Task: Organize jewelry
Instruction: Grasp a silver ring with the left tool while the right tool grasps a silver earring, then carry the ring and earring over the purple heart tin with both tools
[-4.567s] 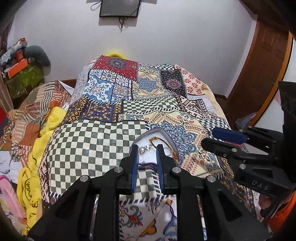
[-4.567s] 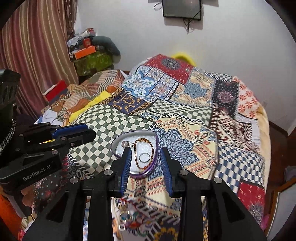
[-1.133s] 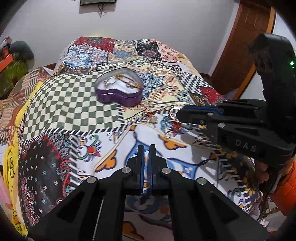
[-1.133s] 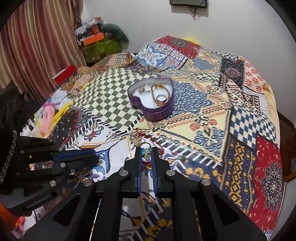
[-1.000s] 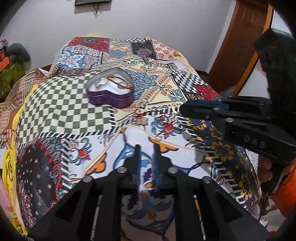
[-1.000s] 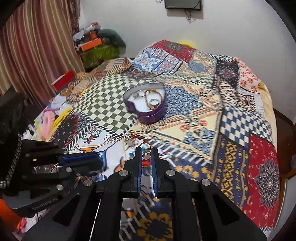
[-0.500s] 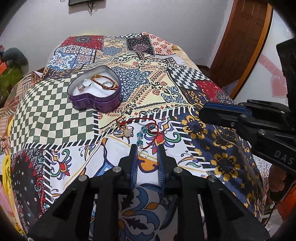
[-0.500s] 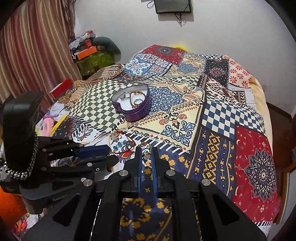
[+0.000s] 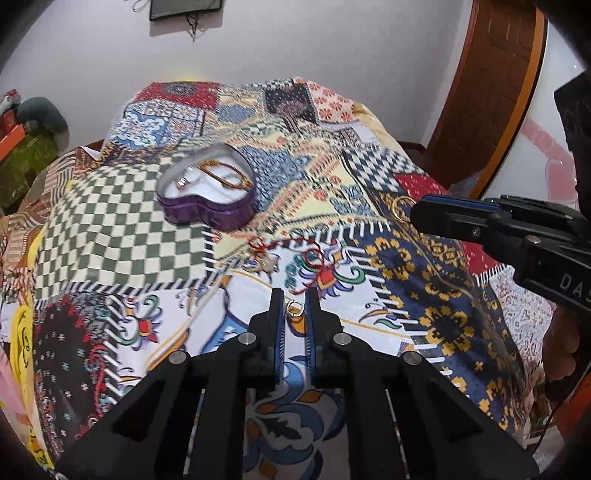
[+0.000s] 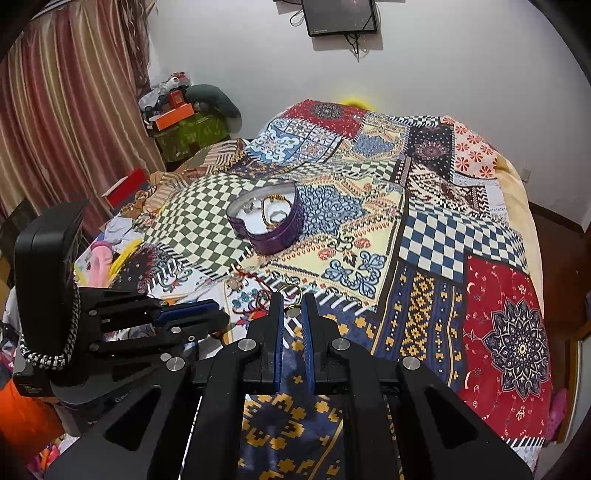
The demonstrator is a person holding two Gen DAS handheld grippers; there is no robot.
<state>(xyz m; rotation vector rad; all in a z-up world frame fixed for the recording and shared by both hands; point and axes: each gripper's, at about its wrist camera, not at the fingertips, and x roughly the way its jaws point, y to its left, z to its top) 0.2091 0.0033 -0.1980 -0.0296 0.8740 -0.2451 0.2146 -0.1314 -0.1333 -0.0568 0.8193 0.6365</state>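
A purple heart-shaped tin (image 9: 208,194) with a ring and a gold chain inside sits on the patchwork bedspread; it also shows in the right wrist view (image 10: 267,221). My left gripper (image 9: 294,308) has its jaws close around a small silver ring (image 9: 295,307) at the bedspread. A red string bracelet (image 9: 295,248) lies just beyond it. My right gripper (image 10: 291,306) is shut on a gold ring (image 10: 291,295), held above the bedspread; from the left wrist view the gold ring (image 9: 400,208) shows at its tip.
The bedspread (image 10: 443,240) covers the whole bed. Clutter, boxes and a curtain (image 10: 66,110) stand at the left. A wooden door (image 9: 491,92) is at the right. A screen (image 10: 340,16) hangs on the far wall.
My left gripper opened from shut and moved forward until its jaws straddle the silver ring. My right gripper lifted the gold ring and drew back to the right.
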